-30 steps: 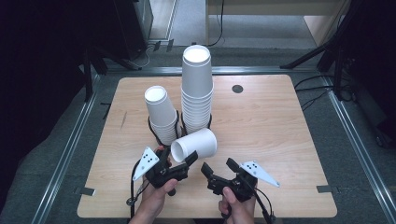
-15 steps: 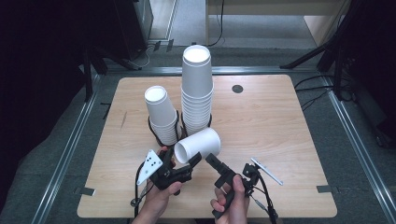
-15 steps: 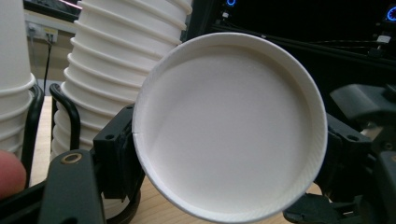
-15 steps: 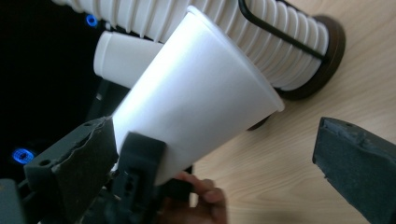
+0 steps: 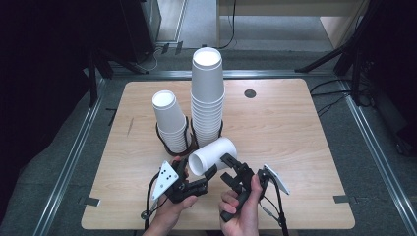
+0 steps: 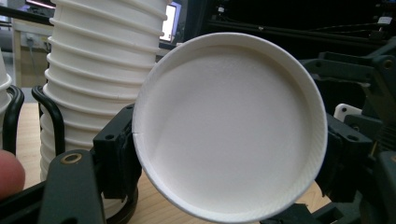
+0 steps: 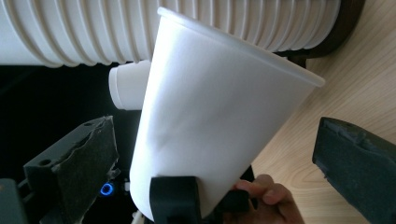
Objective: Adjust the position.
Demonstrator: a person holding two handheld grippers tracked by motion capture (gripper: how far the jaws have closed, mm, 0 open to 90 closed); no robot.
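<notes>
Pale wooden tabletop (image 5: 275, 132), two white cup stacks (image 5: 206, 98). White paper cup (image 5: 212, 156) sideways above front edge, clamped at rim by left gripper (image 5: 209, 173). Right gripper (image 5: 227, 166) spread astride body, not touching. Advise closing gently mid-body; avoid crushing.

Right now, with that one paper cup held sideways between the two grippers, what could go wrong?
1. The left gripper pinches only the rim of the loose cup; thin paper may crease or slip out.
2. The right gripper has open jaws on either side of the cup body; closing hard could crush it.
3. The tall stack and the short stack stand right behind; a swing of the cup could topple them.
</notes>
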